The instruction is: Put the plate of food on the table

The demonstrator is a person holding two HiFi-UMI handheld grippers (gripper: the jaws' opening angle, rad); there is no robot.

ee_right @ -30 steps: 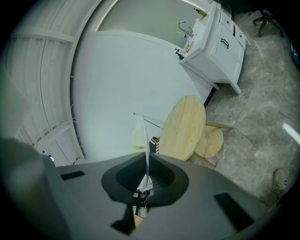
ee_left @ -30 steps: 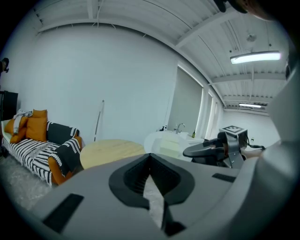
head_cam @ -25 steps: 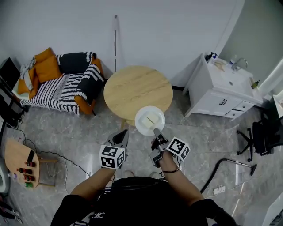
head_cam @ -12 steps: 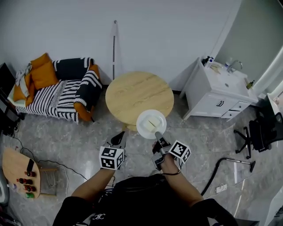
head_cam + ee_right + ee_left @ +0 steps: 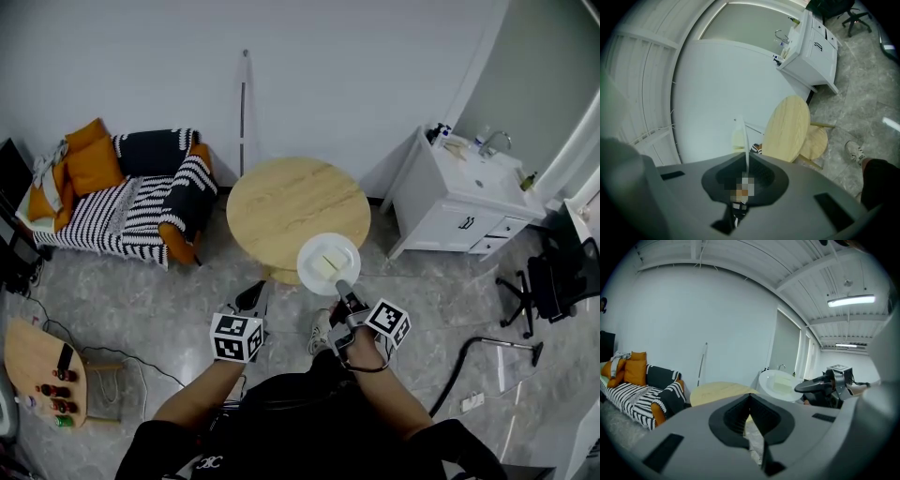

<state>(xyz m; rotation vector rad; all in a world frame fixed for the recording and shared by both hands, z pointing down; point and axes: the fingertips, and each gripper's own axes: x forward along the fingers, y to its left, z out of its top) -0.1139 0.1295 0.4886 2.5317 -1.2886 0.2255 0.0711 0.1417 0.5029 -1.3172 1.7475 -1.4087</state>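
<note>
One pinch on the near rim carries the plate (image 5: 314, 251): the right gripper (image 5: 341, 286) has its jaws clamped there, plate and food (image 5: 326, 262) jutting ahead of them, the table (image 5: 281, 202) just beyond. Any tilt or jolt could, I reckon, slide the food off or twist the rim loose; the left gripper (image 5: 257, 295), jaws together and empty, gives no support.

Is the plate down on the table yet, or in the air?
In the air: the right gripper clamps the plate by its rim, at the near edge of the round table.
</note>
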